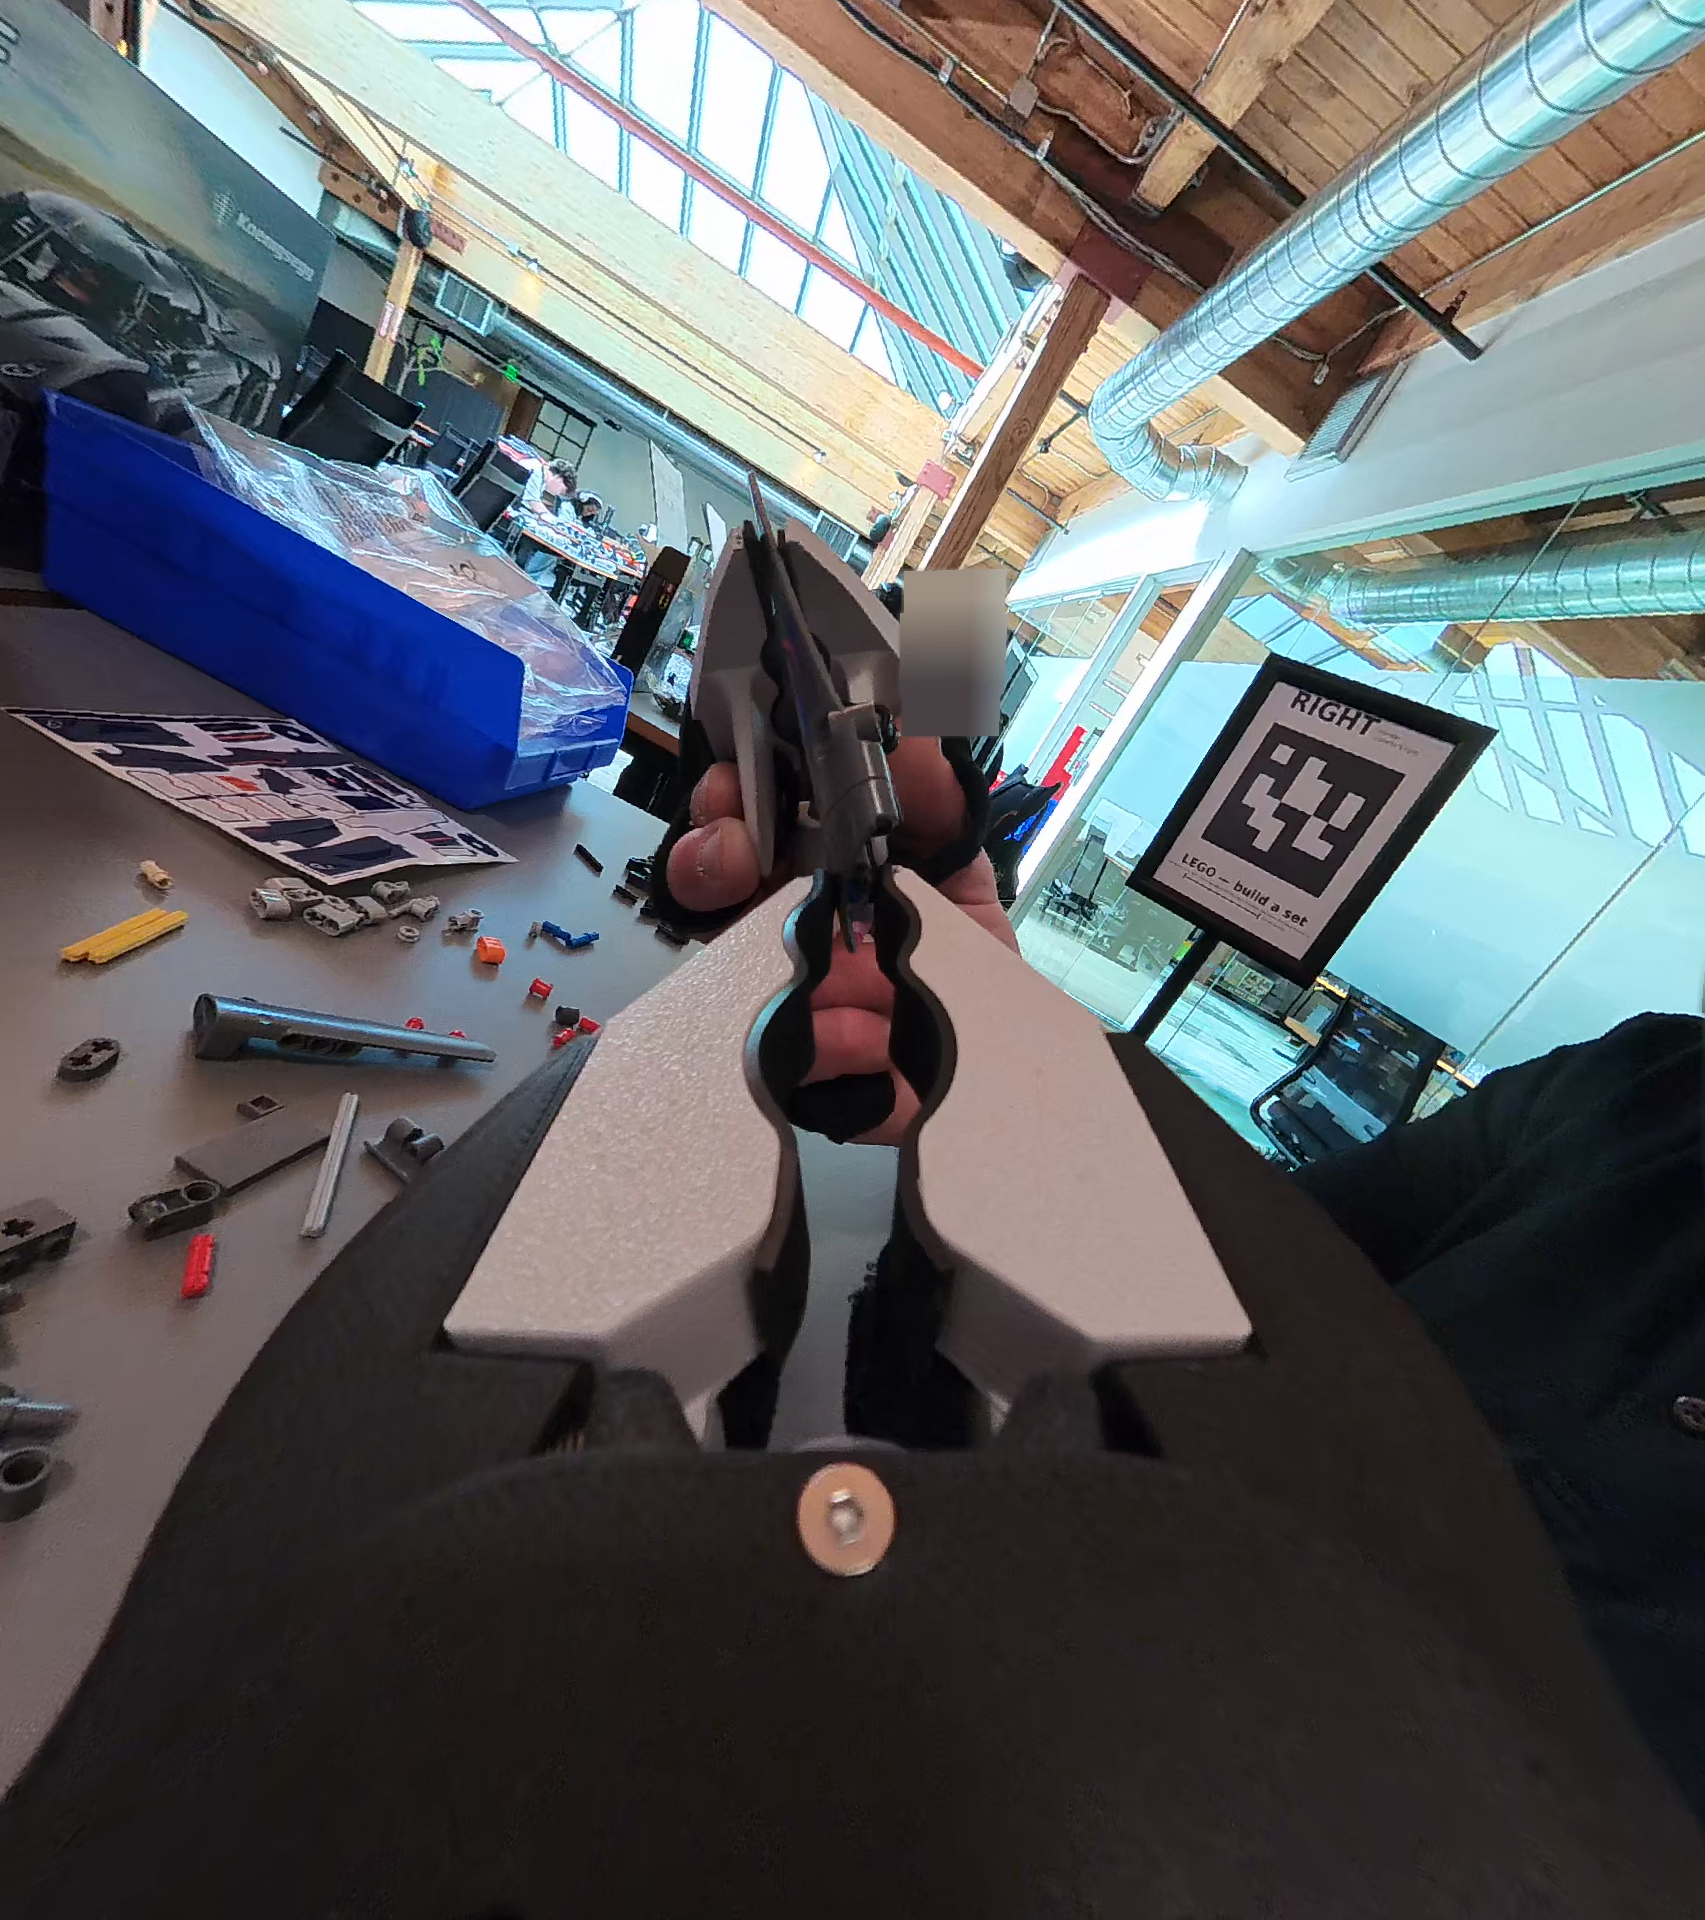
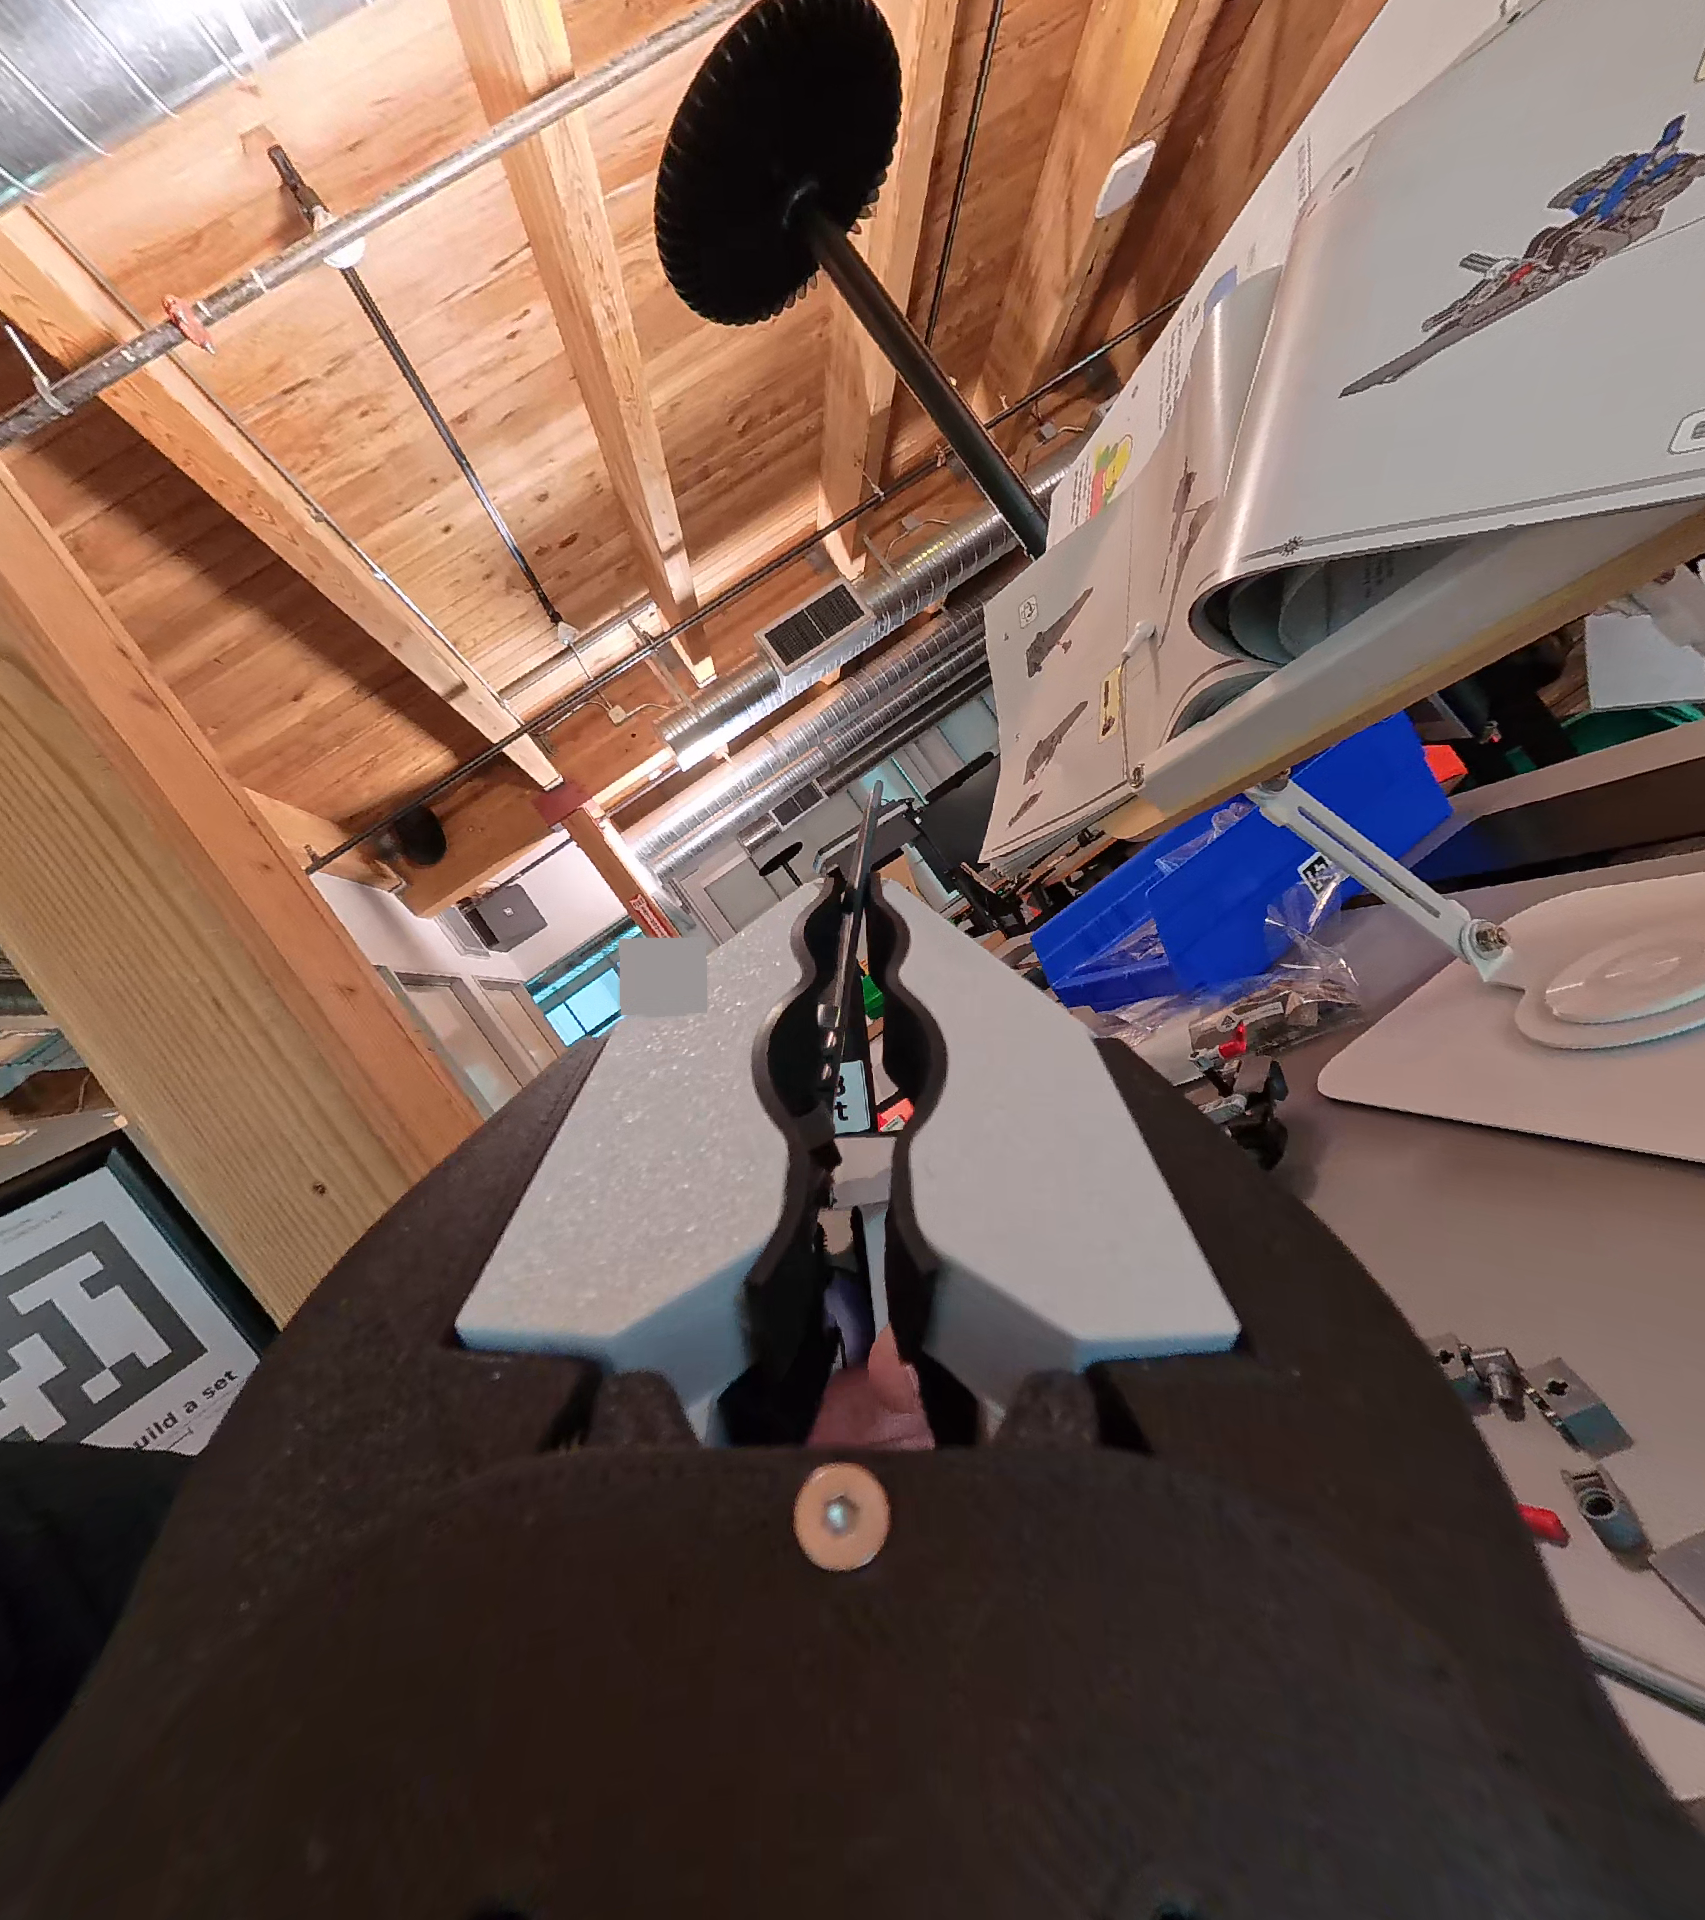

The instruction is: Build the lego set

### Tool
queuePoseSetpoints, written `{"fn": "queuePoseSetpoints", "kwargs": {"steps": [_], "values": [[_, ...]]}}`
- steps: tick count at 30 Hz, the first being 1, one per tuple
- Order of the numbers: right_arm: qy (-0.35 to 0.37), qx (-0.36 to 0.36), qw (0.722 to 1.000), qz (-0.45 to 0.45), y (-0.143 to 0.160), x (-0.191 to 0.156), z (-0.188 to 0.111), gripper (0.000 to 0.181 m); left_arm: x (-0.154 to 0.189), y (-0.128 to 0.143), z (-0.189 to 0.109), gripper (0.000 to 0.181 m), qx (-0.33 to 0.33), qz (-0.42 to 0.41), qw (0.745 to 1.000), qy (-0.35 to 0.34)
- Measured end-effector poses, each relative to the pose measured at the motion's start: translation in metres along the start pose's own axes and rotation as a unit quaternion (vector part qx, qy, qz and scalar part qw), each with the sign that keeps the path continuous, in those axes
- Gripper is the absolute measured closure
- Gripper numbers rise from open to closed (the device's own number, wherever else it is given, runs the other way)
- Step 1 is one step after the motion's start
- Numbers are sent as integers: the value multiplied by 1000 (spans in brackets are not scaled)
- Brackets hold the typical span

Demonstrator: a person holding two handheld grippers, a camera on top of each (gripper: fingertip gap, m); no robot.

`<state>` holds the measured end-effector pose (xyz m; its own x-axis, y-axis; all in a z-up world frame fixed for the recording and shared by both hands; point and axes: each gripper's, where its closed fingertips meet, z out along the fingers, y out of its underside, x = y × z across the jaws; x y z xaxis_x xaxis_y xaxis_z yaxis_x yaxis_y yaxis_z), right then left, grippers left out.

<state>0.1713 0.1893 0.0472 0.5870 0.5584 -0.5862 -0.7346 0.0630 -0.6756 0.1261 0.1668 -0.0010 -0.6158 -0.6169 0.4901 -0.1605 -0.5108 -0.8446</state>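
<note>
The left gripper [image 1: 853, 904] is nearly shut, its tips pinching the lower end of a thin dark axle that runs up at 12 o'clock into a small grey Technic assembly [image 1: 858, 774]. That assembly is itself clamped in the right gripper [image 1: 786, 623], which faces the left one from above with its jaws closed on the piece; a hand [image 1: 723, 842] wraps the right tool just behind it. In the right wrist view the right gripper [image 2: 853, 914] is closed on a slim dark rod [image 2: 863, 842] that pokes out past its tips toward 12 o'clock, so both tools hold the same sub-build in mid-air, above the bench [image 1: 17, 862].

Outward, at 9 o'clock in the left view, loose parts lie scattered: a long grey beam [image 1: 339, 1034], yellow axles [image 1: 126, 920], red pins [image 1: 196, 1265] and grey connectors [image 1: 328, 904]. A sticker sheet [image 1: 256, 790] lies at 10 o'clock, with a blue bin [image 1: 308, 623] holding clear bags beyond it. The instruction booklet [image 2: 1502, 312] stands on a stand at 2 o'clock in the right view.

The risk, as I judge it, is in the joint: both grips are thin and end-on, so a push off the axle's line could bend it, twist the assembly in the right jaws, or pop it free to fall among the loose parts. Easing one grip too early would leave the piece hanging from a single narrow pinch.
</note>
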Motion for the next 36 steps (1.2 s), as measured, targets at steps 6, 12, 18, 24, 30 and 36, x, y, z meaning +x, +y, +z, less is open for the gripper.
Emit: {"fn": "queuePoseSetpoints", "kwargs": {"steps": [6, 12, 18, 24, 30, 36], "values": [[1, 2, 1000, 2, 0, 1, 1, 177, -2, -1, -1, 177, 3, -3, 1000, -2], [6, 3, 1000, 3, 0, 3, 1, 171, -3, -3, -3, 177, 6, -6, 1000, -3], [12, 4, 1000, 2, -1, 6, 1, 166, -4, -4, -4, 177, 10, -8, 1000, -5], [15, 8, 1000, 5, -2, 8, 1, 163, -5, -6, -6, 178, 13, -11, 1000, -5], [16, 14, 1000, -4, -5, 7, -1, 160, -6, -9, -8, 178, 19, -12, 1000, -7], [20, 29, 999, -23, -14, 5, -7, 156, -7, -12, -9, 178, 22, -10, 1000, -11]]}}
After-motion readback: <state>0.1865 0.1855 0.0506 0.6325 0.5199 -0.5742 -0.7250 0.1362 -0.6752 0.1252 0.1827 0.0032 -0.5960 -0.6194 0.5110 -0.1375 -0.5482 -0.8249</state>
